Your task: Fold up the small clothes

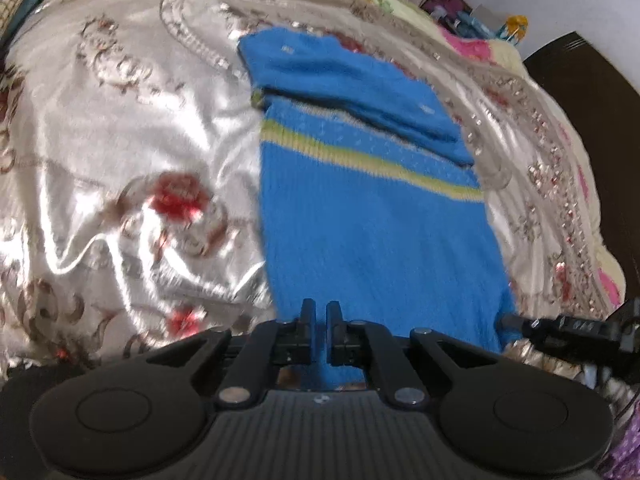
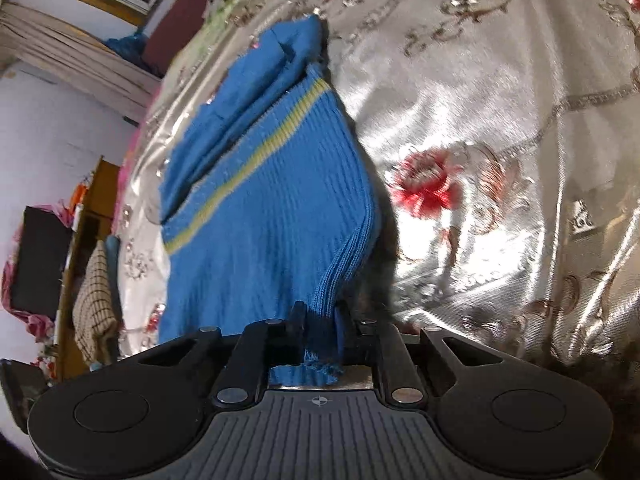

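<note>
Bed, shiny floral bedspread [image 1: 132,128]. Blue knit sweater [image 1: 372,236], yellow-striped, spread ahead of both tongs. Left tongs [image 1: 320,312] pinching its near hem; right tongs [image 2: 320,316] pinching its ribbed hem corner, lifted.

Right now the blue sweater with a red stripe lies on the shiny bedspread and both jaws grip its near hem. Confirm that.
Not quite: the stripe on the blue sweater is yellow-green, not red, as both wrist views show. The rest stands: it lies on the shiny bedspread, the left gripper and right gripper holding its near hem.
</note>
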